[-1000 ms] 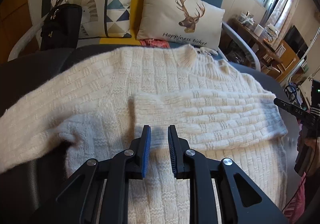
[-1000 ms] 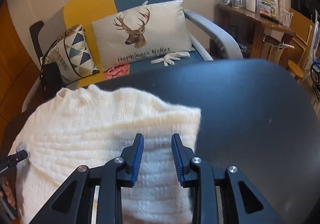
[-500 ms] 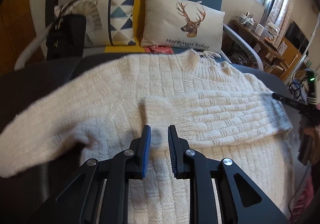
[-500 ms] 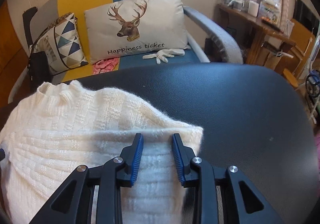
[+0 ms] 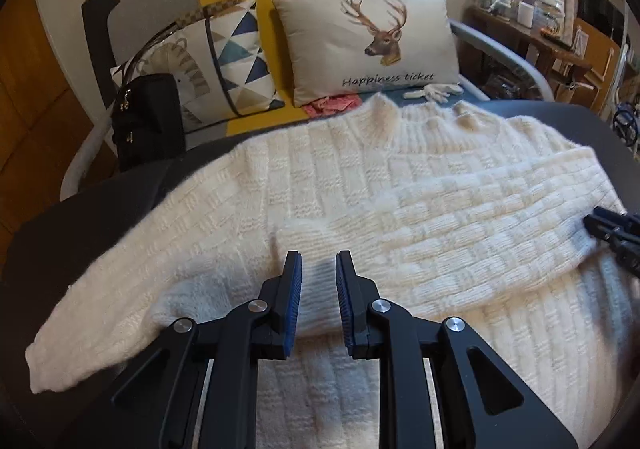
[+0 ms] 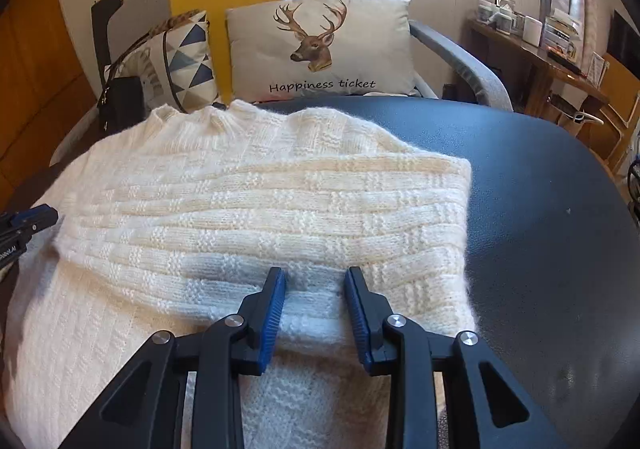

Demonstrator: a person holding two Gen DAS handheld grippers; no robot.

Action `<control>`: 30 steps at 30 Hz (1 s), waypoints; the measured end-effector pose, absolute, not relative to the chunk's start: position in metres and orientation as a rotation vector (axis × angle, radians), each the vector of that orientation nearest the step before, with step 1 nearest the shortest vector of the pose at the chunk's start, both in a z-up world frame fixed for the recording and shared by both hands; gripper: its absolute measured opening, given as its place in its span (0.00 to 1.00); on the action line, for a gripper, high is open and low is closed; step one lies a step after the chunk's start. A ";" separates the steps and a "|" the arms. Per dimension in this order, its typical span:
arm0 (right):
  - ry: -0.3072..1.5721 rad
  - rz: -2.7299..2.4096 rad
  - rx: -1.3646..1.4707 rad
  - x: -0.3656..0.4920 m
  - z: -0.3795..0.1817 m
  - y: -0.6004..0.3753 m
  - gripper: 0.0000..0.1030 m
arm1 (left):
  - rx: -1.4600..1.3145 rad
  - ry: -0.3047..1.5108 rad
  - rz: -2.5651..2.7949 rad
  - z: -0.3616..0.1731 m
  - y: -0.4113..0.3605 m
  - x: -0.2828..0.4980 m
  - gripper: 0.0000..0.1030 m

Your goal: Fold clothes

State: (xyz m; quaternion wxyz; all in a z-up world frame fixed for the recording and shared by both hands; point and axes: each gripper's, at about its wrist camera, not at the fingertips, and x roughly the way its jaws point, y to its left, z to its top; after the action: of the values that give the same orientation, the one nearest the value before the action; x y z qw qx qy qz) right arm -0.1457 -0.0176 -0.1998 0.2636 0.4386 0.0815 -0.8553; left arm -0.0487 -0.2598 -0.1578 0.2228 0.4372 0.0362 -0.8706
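on the dark desk (image 6: 540,209), with the cream sweater's (image 5: 340,177) right sleeve folded across, the narrow-jawed, empty left gripper (image 5: 318,269) should pinch the spread left sleeve (image 5: 100,301) near its cuff, while the right gripper (image 6: 316,281), slightly wider, holds nothing.

Both tools look alike. The left black plastic two-finger gripper (image 5: 318,269) has angular arms with triangular cut-outs, round silver screws at the pivots and ribbed blue pads (image 5: 295,301) lining the inner faces of its fingers. The right black plastic two-finger gripper (image 6: 315,285) shows the same silver screws, cut-outs and blue ribbed pads (image 6: 274,313).
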 end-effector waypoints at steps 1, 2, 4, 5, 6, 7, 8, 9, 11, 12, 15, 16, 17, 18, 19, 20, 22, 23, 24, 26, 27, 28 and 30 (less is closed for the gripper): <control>0.226 -2.318 1.175 -0.144 -0.200 -0.018 0.30 | 1.194 0.098 -2.415 -0.154 -0.257 -0.048 0.18; 0.230 -2.322 1.167 -0.143 -0.201 -0.018 0.30 | 1.181 0.090 -2.425 -0.150 -0.255 -0.047 0.18; 0.229 -2.325 1.164 -0.143 -0.201 -0.018 0.31 | 1.158 0.070 -2.444 -0.143 -0.250 -0.045 0.18; 0.227 -2.327 1.164 -0.142 -0.201 -0.018 0.31 | 1.148 0.062 -2.453 -0.140 -0.248 -0.045 0.18; 0.228 -2.329 1.164 -0.142 -0.200 -0.018 0.31 | 1.143 0.059 -2.463 -0.137 -0.247 -0.044 0.18; 0.231 -2.330 1.163 -0.142 -0.200 -0.018 0.31 | 1.139 0.055 -2.471 -0.135 -0.245 -0.045 0.18; 0.233 -2.332 1.162 -0.142 -0.200 -0.018 0.31 | 1.137 0.050 -2.475 -0.134 -0.245 -0.046 0.18; 0.234 -2.333 1.161 -0.141 -0.200 -0.018 0.31 | 1.135 0.046 -2.479 -0.133 -0.244 -0.046 0.18; 0.235 -2.335 1.161 -0.140 -0.201 -0.019 0.31 | 1.127 0.046 -2.487 -0.132 -0.242 -0.046 0.18; 0.237 -2.335 1.161 -0.140 -0.201 -0.019 0.31 | 1.126 0.045 -2.489 -0.132 -0.242 -0.046 0.18; 0.241 -2.338 1.163 -0.140 -0.201 -0.019 0.31 | 1.128 0.057 -2.495 -0.133 -0.242 -0.047 0.18; 0.243 -2.338 1.162 -0.140 -0.201 -0.019 0.31 | 1.128 0.059 -2.496 -0.133 -0.242 -0.047 0.18; 0.245 -2.339 1.162 -0.140 -0.201 -0.020 0.31 | 1.129 0.057 -2.496 -0.134 -0.241 -0.047 0.18; 0.246 -2.339 1.162 -0.140 -0.201 -0.020 0.31 | 1.130 0.055 -2.497 -0.135 -0.241 -0.047 0.18; 0.247 -2.340 1.162 -0.140 -0.201 -0.020 0.31 | 1.131 0.054 -2.497 -0.135 -0.241 -0.047 0.18; 0.249 -2.340 1.163 -0.140 -0.200 -0.020 0.31 | 1.132 0.054 -2.498 -0.136 -0.241 -0.048 0.18; 0.255 -2.341 1.163 -0.140 -0.200 -0.020 0.31 | 1.135 0.057 -2.497 -0.138 -0.241 -0.048 0.18; 0.258 -2.342 1.163 -0.140 -0.200 -0.020 0.31 | 1.138 0.056 -2.493 -0.140 -0.242 -0.049 0.18; 0.259 -2.342 1.165 -0.140 -0.200 -0.020 0.31 | 1.145 0.053 -2.487 -0.142 -0.243 -0.051 0.18; 0.261 -2.339 1.168 -0.141 -0.200 -0.020 0.31 | 1.171 0.046 -2.469 -0.150 -0.245 -0.055 0.18; 0.264 -2.335 1.171 -0.141 -0.199 -0.021 0.31 | 1.193 0.039 -2.453 -0.156 -0.247 -0.059 0.18; 0.269 -2.329 1.176 -0.142 -0.199 -0.021 0.31 | 1.217 0.032 -2.436 -0.162 -0.248 -0.062 0.18; 0.283 -2.311 1.203 -0.144 -0.197 -0.020 0.31 | 1.267 0.018 -2.401 -0.175 -0.251 -0.066 0.18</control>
State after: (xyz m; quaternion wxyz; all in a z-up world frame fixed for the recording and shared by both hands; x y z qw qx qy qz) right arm -0.1437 -0.0202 -0.1967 0.2574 0.4435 0.1042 -0.8522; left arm -0.0659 -0.2511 -0.1747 0.2118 0.4561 0.0063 -0.8643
